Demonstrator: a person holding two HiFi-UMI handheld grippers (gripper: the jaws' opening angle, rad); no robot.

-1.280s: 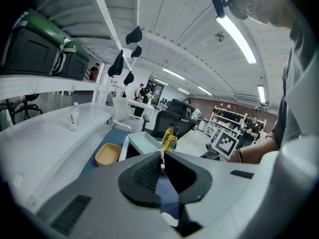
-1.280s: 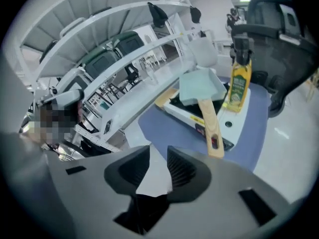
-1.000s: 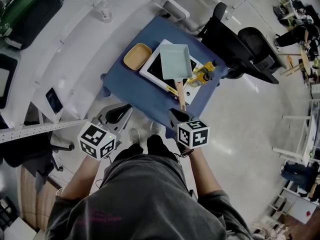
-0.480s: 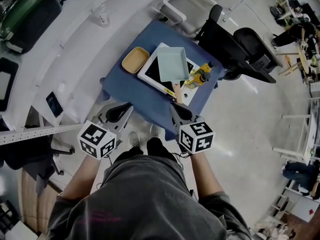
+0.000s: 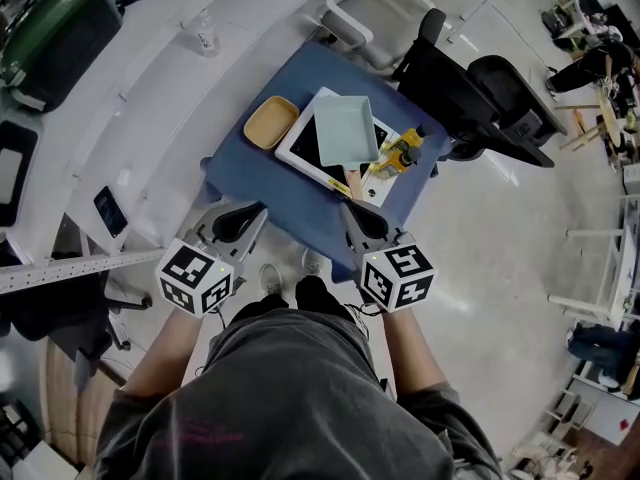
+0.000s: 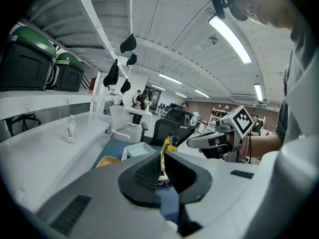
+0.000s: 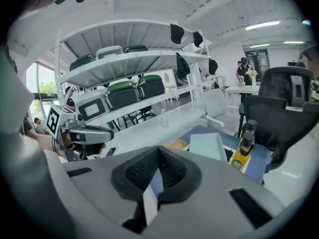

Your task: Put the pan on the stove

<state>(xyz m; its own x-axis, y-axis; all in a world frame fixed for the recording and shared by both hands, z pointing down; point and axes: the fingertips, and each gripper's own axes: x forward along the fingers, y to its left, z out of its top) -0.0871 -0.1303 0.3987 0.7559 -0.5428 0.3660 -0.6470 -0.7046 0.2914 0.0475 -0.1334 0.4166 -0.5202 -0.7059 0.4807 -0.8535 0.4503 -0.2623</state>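
A pale green rectangular pan [image 5: 346,130] sits on the white stove [image 5: 291,148] on the blue table [image 5: 265,193]. Its wooden handle [image 5: 354,182] points toward me. My right gripper [image 5: 352,211] hovers just short of the handle's end, shut with nothing between its jaws. My left gripper [image 5: 248,214] hangs off the table's near left edge, shut and empty. From the left gripper [image 6: 162,167] the pan [image 6: 139,149] lies ahead beyond the jaws. The right gripper [image 7: 158,166] faces the pan [image 7: 207,146] from slightly left of it.
A yellow dish [image 5: 272,121] lies left of the stove and a yellow bottle [image 5: 398,153] stands to its right. Black office chairs [image 5: 470,98] crowd the table's far right. White shelving [image 5: 130,98] with a water bottle [image 5: 205,36] curves along the left.
The right gripper's marker cube has shifted a little right and turned. The pan has stayed on the stove, and the left gripper has barely moved.
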